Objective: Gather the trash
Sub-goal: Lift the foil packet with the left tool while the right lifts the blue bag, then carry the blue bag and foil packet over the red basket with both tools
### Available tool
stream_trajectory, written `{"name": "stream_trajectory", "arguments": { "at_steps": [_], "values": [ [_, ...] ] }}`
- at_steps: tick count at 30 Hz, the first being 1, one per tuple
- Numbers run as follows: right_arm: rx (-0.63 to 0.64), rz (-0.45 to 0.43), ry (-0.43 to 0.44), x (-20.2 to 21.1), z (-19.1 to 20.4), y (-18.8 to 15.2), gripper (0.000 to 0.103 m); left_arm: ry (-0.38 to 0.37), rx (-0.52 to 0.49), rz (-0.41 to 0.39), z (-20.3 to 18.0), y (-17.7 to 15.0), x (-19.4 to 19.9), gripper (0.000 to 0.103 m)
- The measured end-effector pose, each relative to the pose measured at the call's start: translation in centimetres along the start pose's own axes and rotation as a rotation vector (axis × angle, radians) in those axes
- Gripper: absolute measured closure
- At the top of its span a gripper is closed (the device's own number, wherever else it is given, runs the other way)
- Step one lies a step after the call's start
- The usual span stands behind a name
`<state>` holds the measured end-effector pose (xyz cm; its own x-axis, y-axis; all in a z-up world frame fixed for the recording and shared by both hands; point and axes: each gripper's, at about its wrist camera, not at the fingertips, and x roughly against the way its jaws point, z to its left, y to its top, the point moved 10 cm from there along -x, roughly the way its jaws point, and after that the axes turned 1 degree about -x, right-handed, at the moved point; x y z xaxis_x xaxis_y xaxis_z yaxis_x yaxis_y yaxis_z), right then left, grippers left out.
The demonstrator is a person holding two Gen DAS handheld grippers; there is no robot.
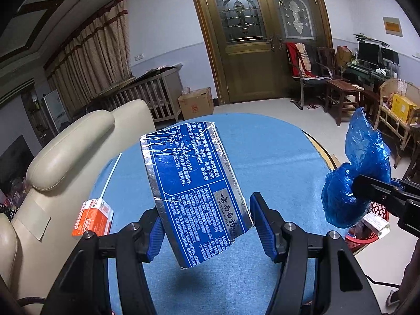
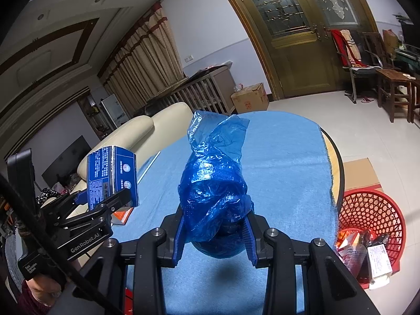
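— Two grippers, both loaded? Where's the trash?
— Yes. The left gripper (image 1: 207, 225) clamps a blue carton (image 1: 194, 191), lifted above the blue tablecloth (image 1: 275, 157). The right gripper (image 2: 214, 239) squeezes a crumpled blue plastic bag (image 2: 215, 178); the red basket (image 2: 372, 210) stands on the floor beside the table.

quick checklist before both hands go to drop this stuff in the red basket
1. Left hand-held gripper holds the blue toothpaste box: ok, box sits between its pads, lifted off the cloth.
2. Right hand-held gripper shut on the blue plastic bag: ok.
3. Red basket in view, on the floor beside the table: ok.
4. Room left in the basket: cannot tell, some trash already lies in it.
5. Table fully cleared: not ok, an orange box remains on the blue cloth.
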<state>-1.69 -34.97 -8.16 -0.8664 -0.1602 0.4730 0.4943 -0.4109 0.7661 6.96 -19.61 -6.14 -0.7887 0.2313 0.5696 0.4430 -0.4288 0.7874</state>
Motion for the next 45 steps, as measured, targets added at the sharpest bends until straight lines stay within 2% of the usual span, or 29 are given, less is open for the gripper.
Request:
{"name": "stream_trajectory", "arguments": {
  "at_steps": [45],
  "values": [
    [-0.085,-0.027,-0.027,2.6,-2.0,-0.2,0.064,-0.069,-0.096,0.014,-0.5,0.1,-0.1,0.04]
  ]
}}
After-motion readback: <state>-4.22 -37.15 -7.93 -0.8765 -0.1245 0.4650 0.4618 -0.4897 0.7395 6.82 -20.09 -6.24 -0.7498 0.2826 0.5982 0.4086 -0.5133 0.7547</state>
